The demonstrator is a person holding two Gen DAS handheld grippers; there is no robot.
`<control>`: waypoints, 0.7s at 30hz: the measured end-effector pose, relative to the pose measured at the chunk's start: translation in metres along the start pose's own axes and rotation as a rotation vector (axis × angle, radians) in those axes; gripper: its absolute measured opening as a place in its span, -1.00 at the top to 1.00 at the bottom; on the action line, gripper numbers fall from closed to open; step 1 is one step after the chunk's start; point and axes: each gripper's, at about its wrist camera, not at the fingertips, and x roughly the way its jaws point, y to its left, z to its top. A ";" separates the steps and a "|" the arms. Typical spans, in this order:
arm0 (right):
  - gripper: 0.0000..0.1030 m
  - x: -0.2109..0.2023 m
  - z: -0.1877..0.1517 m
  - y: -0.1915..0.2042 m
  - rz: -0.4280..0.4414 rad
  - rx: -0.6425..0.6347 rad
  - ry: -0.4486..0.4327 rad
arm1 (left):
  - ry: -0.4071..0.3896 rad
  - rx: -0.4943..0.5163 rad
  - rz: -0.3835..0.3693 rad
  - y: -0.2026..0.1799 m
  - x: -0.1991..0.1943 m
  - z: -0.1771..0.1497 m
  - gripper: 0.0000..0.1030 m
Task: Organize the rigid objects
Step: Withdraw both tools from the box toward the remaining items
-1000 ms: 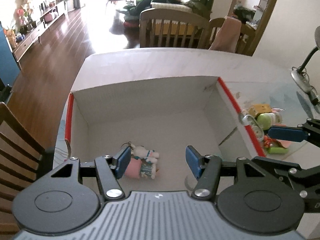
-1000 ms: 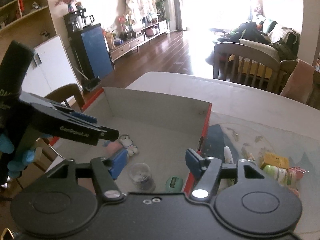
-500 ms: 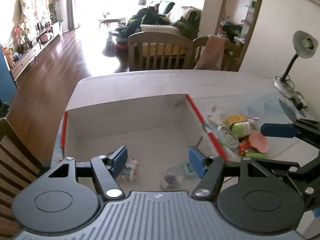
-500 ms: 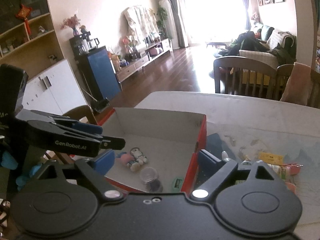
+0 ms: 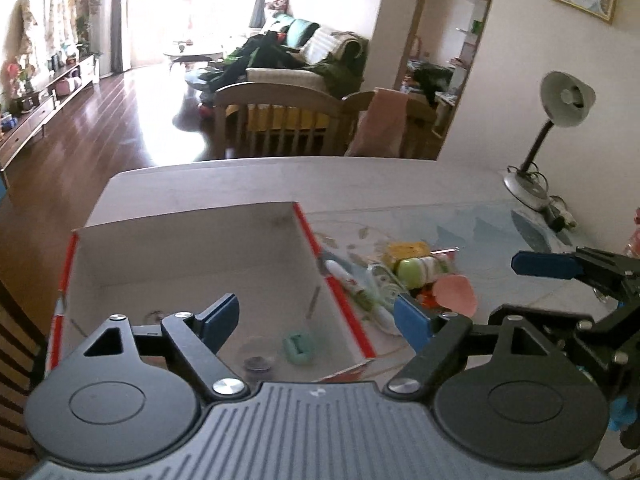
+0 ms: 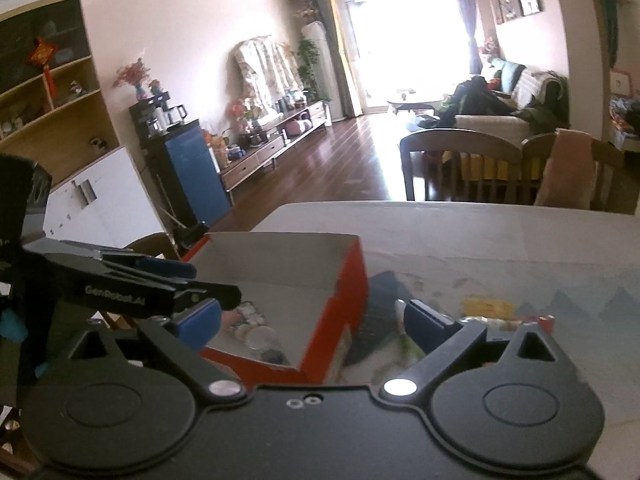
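**Both claws open wider and draw back from the box**

The left claw (image 5: 316, 322) has just been opening; its blue pads now stand far apart with nothing between them, where a second ago they sat closer together over a small plush toy. The right claw (image 6: 310, 320) has likewise just been opening and is empty. Both views now take in more of the room and less of the red-edged box (image 5: 308, 236), which looks smaller and farther off. In the left view the plush toy has slipped out of sight, and a clear round container (image 5: 258, 360) and a green item (image 5: 298, 346) now show on the box floor.
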 end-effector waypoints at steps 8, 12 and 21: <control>-0.90 -0.017 -0.013 -0.042 -0.055 0.049 0.007 | -0.011 0.010 -0.054 -0.039 0.021 -0.004 -0.97; -0.90 -0.021 -0.018 -0.062 -0.087 0.031 0.023 | -0.039 0.007 -0.049 -0.060 0.035 -0.007 -0.99; -0.86 -0.020 -0.032 -0.109 -0.161 -0.043 0.089 | 0.005 -0.020 -0.006 -0.096 0.078 -0.019 -0.99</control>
